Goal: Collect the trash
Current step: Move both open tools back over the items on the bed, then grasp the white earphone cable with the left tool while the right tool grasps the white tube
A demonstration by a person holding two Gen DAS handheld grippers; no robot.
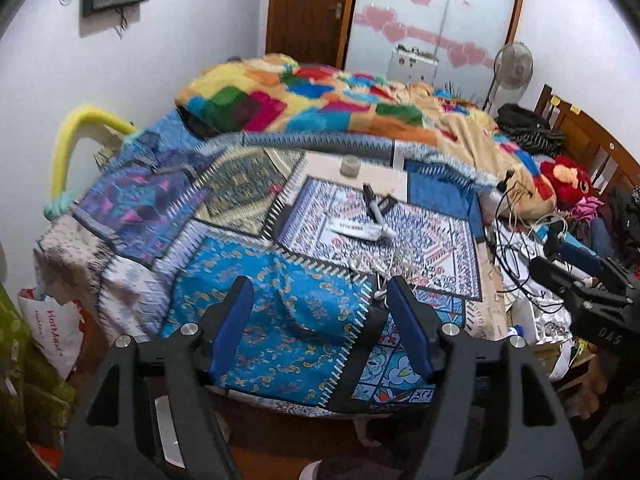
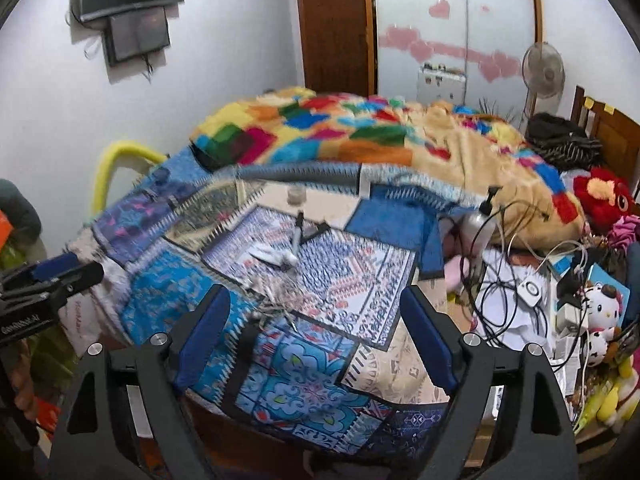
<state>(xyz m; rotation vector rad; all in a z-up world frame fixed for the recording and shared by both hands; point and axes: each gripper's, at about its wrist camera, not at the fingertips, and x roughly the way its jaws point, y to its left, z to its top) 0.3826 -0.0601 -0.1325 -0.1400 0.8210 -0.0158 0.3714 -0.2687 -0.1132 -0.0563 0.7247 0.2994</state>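
A bed (image 1: 280,320) with a blue patchwork cover fills both views. On its patterned middle panel lie a flat white tube (image 1: 360,229) (image 2: 272,256), a black forked piece (image 1: 374,200) (image 2: 300,228) and a small pale jar (image 1: 349,166) (image 2: 296,196). A tangle of thin white cords (image 1: 390,268) (image 2: 280,296) lies nearer to me. My left gripper (image 1: 320,286) hangs open over the bed's near edge, short of these items, with nothing between its blue pads. My right gripper (image 2: 314,294) is also open and empty, to the right of the left one.
A colourful fleece blanket (image 1: 340,100) covers the far half of the bed. Cables (image 2: 500,292), papers and plush toys (image 2: 600,304) crowd the right side. A white printed bag (image 1: 56,328) stands on the floor at left. A yellow rail (image 1: 76,136), a fan (image 2: 542,68) and a door (image 2: 332,20) stand beyond.
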